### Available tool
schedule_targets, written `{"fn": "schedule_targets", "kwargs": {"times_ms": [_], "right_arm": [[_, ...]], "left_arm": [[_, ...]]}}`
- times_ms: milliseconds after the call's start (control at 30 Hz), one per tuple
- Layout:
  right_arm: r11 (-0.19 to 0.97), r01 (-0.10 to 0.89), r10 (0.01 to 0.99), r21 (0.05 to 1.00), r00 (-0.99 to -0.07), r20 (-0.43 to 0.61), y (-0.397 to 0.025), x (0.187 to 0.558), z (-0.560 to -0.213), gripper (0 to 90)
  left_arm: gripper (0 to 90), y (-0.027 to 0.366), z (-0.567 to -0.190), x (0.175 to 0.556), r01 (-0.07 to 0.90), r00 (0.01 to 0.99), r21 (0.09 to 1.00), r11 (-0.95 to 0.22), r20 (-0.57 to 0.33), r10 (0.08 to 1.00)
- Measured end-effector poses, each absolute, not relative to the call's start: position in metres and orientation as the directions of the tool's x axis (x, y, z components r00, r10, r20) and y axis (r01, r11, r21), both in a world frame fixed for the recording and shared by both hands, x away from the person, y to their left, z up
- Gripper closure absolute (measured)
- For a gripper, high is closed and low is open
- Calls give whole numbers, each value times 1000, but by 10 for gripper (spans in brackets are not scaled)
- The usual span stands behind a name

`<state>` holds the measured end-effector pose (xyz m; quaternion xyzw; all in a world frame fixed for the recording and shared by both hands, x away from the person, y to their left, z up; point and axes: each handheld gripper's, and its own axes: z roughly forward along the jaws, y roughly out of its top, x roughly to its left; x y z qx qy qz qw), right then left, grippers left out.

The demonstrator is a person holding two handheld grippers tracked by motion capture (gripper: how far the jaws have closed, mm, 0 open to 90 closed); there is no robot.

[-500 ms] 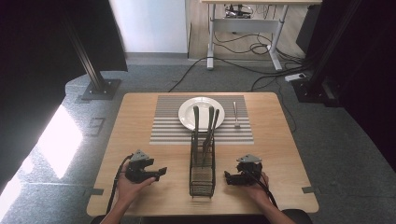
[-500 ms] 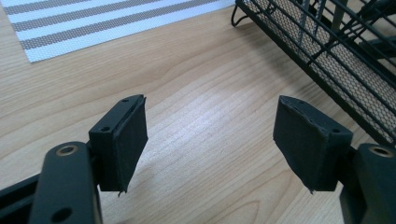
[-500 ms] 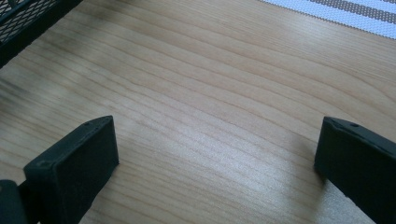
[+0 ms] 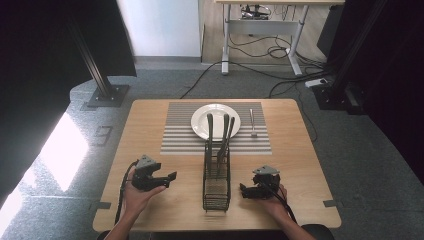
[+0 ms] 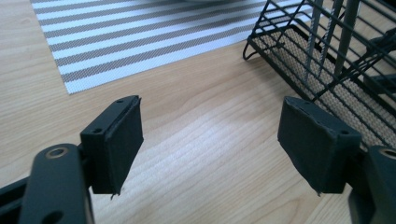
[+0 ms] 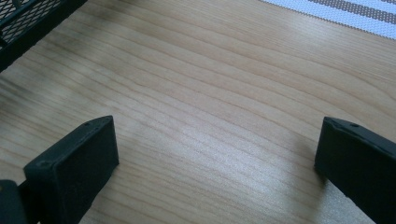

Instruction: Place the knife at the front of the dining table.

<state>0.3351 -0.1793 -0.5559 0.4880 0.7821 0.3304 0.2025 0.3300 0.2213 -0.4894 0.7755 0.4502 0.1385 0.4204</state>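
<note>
1. Left gripper (image 4: 170, 177) seen lower left of high view, jaws wide, empty
2. Right gripper (image 4: 243, 190) lower right, jaws wide, empty
3. Caddy (image 4: 216, 187) sits bottom centre between them: black wire, dark-handled cutlery (image 4: 221, 135) upright at its far end
4. One handle best approached from above, jaws narrowed first, caddy not to be knocked
</note>
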Motion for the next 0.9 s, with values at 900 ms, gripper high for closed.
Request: {"fn": "schedule_targets", "kwargs": {"times_ms": [900], "right_arm": [[302, 630, 899, 715, -438, 6, -179, 334, -556, 5]], "left_arm": [[193, 185, -446, 353, 516, 625, 833, -199, -207, 753]]}}
